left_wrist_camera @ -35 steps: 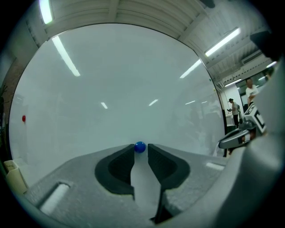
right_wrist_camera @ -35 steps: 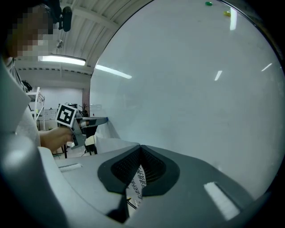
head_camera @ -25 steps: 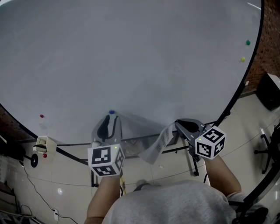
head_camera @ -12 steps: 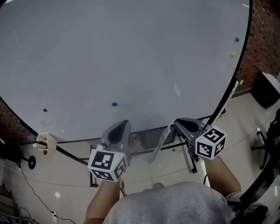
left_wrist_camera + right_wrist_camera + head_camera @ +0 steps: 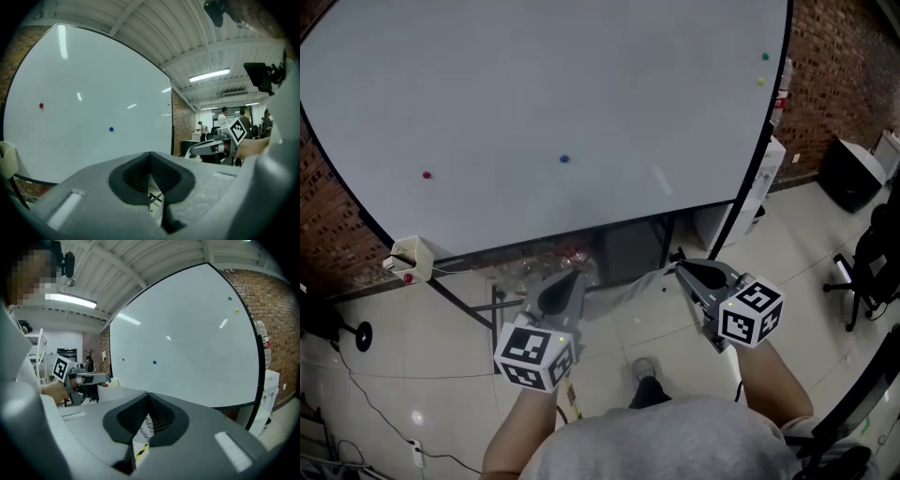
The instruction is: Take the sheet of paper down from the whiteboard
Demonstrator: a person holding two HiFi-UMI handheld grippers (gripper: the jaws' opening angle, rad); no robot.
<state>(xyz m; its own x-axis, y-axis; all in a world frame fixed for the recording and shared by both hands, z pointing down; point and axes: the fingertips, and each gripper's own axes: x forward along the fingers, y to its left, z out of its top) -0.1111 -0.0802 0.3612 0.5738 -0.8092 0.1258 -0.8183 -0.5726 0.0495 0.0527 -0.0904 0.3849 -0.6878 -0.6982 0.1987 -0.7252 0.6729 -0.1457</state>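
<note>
Below the whiteboard [image 5: 534, 103], left tool [image 5: 574, 276] and right tool [image 5: 680, 268] clamp the sheet [image 5: 630, 281] stretched crosswise.

Sheet of paper [image 5: 146, 430] (printed, sagging) off whiteboard [image 5: 534, 94], held low before it.

Glossy whiteboard [image 5: 534, 94]; thin matt paper sheet [image 5: 146, 430]

Left gripper [image 5: 570, 277], right gripper [image 5: 681, 268]: closed, apparently level
</note>
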